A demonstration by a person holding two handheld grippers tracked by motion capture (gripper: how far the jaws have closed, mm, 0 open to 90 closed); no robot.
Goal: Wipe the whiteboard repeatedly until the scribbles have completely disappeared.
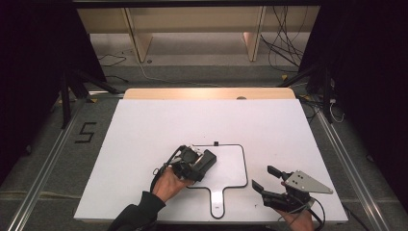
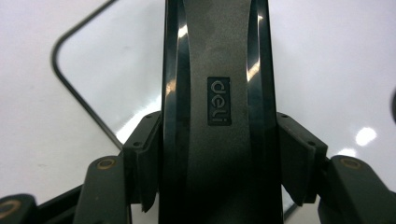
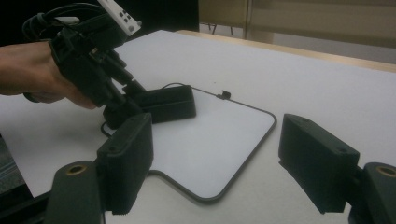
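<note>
Table (image 1: 144, 125) bears a white board (image 1: 231, 163) with a handle. My left gripper (image 1: 192, 163) clamps a black eraser (image 2: 219, 107) on the board's near-left part; wiping seems underway. My right gripper (image 1: 269, 180) waits, jaws apart. Next: steady strokes.

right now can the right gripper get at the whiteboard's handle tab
Probably yes: the right gripper is open and beside the whiteboard, with bare table between it and the handle tab; the left gripper works farther up.
</note>
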